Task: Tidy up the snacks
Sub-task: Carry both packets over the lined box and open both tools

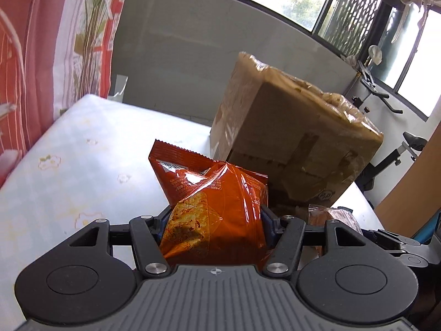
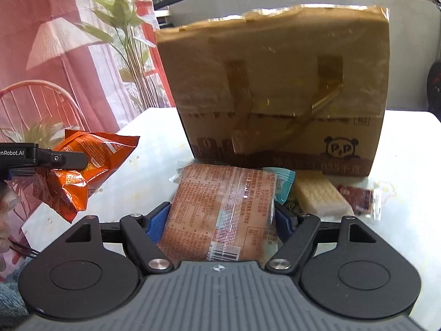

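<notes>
My left gripper (image 1: 212, 220) clamped on orange snack bag (image 1: 212, 207), bag lifted above white table (image 1: 82, 151), left of cardboard box (image 1: 289, 138). My right gripper (image 2: 220, 218) closed around brown biscuit pack (image 2: 220, 209), pack just before box front. Beside it on table: teal packet (image 2: 284, 184), pale wafer bar (image 2: 319, 195), dark red sachet (image 2: 358, 195).

One cardboard box (image 2: 281, 88) on the table, just the one. Snack packets, five in all: one orange packet (image 2: 82, 171), one brown-printed clear packet (image 2: 220, 212), one teal-edged packet (image 2: 284, 184) peeking out behind it, one pale wafer bar (image 2: 319, 195), one small dark red packet (image 2: 358, 195). Two grippers: left gripper (image 1: 212, 220), right gripper (image 2: 220, 220).
</notes>
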The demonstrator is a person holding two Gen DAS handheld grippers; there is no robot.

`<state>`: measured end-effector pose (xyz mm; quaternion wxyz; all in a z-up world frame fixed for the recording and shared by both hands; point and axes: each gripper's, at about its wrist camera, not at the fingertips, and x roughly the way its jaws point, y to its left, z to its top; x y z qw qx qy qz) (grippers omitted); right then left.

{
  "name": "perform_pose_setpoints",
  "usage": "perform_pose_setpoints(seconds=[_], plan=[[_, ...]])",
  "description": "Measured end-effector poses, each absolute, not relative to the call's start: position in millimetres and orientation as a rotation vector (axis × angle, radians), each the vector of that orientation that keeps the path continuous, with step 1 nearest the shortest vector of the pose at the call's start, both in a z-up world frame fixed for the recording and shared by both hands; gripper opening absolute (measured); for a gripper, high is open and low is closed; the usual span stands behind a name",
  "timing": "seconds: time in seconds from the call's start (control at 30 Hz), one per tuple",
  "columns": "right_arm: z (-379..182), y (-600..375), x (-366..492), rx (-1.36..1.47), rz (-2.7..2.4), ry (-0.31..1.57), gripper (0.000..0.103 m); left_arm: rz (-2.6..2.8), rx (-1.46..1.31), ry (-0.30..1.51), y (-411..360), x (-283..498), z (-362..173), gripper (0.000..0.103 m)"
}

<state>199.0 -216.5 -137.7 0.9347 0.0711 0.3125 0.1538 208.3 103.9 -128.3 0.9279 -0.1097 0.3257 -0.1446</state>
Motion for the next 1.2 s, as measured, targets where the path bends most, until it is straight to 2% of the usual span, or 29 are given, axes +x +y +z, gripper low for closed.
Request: perform_pose_setpoints(seconds=[0.3, 0.53, 0.77, 1.03, 1.13, 1.2], plan=[[-66.6, -246.1, 215.7, 0.096, 0.287, 0.448, 0.077, -0.407, -0.122, 0.480, 53.7, 236.8, -53.7, 0.063], [-20.1, -272.4, 256.9, 0.034, 0.225, 0.319, 0.077, -0.440, -0.033, 0.340, -10.1, 289.8, -6.6, 0.064], [-12.0, -283.3, 323.1, -0.043, 0.129, 0.265, 0.077, -0.365, 0.074, 0.323, -80.9, 351.1, -10.8, 0.064], [-41.0, -281.6, 375.9, -0.082, 0.089, 0.315, 0.077, -0.280, 0.168, 0.389, -113.9, 396.5, -38.5, 0.064], [-49.2, -282.5, 382.0, -0.077, 0.094, 0.345, 0.077, -0.317, 0.132, 0.458, -107.6, 403.7, -44.3, 0.071], [-52.0, -284.3, 382.8, -0.061, 0.102, 0.366, 0.077, -0.327, 0.107, 0.484, -101.2, 407.4, -47.0, 0.085]])
